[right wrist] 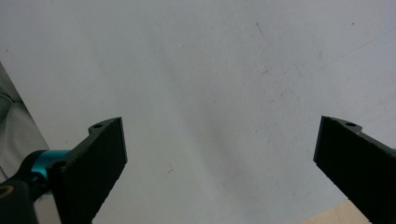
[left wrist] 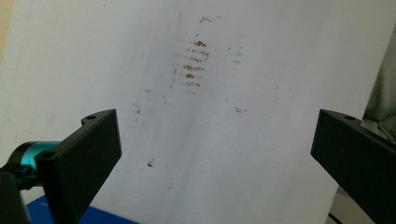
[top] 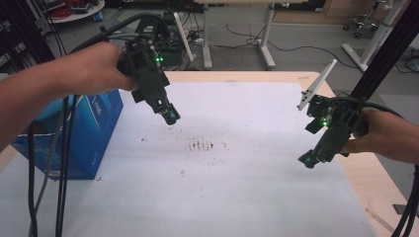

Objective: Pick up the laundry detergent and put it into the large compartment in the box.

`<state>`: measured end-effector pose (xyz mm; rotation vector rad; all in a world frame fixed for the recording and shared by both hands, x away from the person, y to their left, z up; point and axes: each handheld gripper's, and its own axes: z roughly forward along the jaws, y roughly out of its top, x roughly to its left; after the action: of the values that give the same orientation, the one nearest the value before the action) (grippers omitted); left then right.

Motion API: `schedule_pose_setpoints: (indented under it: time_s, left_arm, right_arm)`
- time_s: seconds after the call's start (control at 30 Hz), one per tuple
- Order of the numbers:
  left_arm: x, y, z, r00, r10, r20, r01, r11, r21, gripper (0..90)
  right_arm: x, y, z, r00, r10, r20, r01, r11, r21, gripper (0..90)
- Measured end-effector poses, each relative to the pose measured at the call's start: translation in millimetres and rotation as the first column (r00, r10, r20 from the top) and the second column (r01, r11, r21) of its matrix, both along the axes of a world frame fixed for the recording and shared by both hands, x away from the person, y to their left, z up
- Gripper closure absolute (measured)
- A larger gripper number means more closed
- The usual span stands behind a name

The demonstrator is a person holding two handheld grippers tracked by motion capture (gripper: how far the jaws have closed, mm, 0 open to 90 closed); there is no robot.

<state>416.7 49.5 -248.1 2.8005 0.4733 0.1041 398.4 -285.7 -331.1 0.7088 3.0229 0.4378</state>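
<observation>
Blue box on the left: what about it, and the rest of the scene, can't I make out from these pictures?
- Blue box, high view: the forearm and the cables cover much of it; its print is too small to read.
- Blue box, left gripper view: the bottom edge cuts it to a sliver.
- Brown marks on the white sheet: too faint to identify.
- Right claw, high view: too small to judge its opening.

Matt white paper sheet [top: 257, 163] on pale wood table [top: 365, 182], glossy blue cardboard box [top: 94, 133].

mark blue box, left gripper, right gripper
blue box [top: 94, 133], high view, its front face.
left gripper [top: 170, 117], high view, its jaw tips.
right gripper [top: 308, 161], high view, its jaw tips.
</observation>
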Motion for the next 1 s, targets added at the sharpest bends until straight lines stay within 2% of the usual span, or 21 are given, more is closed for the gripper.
schedule_pose_setpoints:
  time_s: [0.3,0.7,1.0]
  left_arm:
    - [1.6,-3.0,-11.2,0.9998,0.011,-0.019,-0.012,0.9999,-0.011,1.8]
    - [0.2,-9.3,-17.7,0.9994,-0.002,-0.036,0.001,1.0,-0.006,1.7]
    - [0.8,-7.8,-21.8,0.999,0.013,-0.044,-0.014,0.9998,-0.013,1.8]
  right_arm:
    - [0.4,-1.2,-0.9,1.0,-0.002,0.003,0.002,1.0,0.007,1.7]
    - [-2.3,-1.7,0.8,0.9999,-0.008,0.011,0.007,1.0,0.014,1.7]
    - [-3.0,0.2,0.4,0.9999,-0.003,0.011,0.003,1.0,0.014,1.7]
